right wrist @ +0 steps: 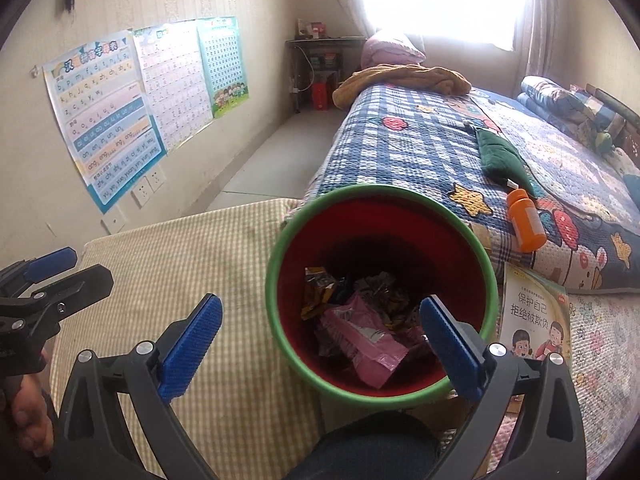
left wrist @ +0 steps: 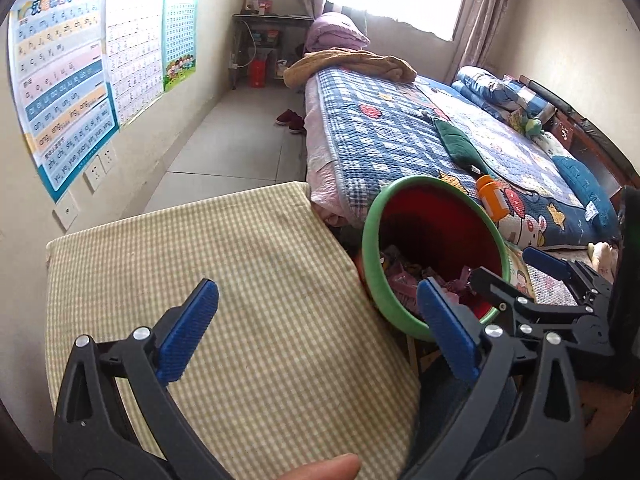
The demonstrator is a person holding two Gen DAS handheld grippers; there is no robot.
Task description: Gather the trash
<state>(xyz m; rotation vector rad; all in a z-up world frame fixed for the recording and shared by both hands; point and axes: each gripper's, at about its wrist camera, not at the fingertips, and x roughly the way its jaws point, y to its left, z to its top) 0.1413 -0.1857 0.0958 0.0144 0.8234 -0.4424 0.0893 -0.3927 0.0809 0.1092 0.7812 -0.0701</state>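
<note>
A red bin with a green rim [right wrist: 276, 276] stands between a checked cushion and the bed; it also shows in the left wrist view [left wrist: 370, 240]. Inside lie a pink wrapper [right wrist: 360, 340], a yellow wrapper [right wrist: 316, 292] and other crumpled wrappers [left wrist: 404, 280]. My right gripper [right wrist: 320, 344] is open and empty above the bin's near left rim. My left gripper [left wrist: 316, 328] is open and empty over the cushion's right edge. The right gripper's fingers [left wrist: 548, 264] show at the right of the left wrist view. An orange bottle [right wrist: 524, 220] lies on the bed; it also shows in the left wrist view [left wrist: 493, 197].
The yellow-green checked cushion [left wrist: 200, 280] fills the near left. The bed with a blue checked quilt [right wrist: 420, 148] runs along the right, with a green cloth [right wrist: 500, 156] on it. A children's book [right wrist: 532, 320] lies right of the bin. Posters [right wrist: 120, 112] hang on the left wall.
</note>
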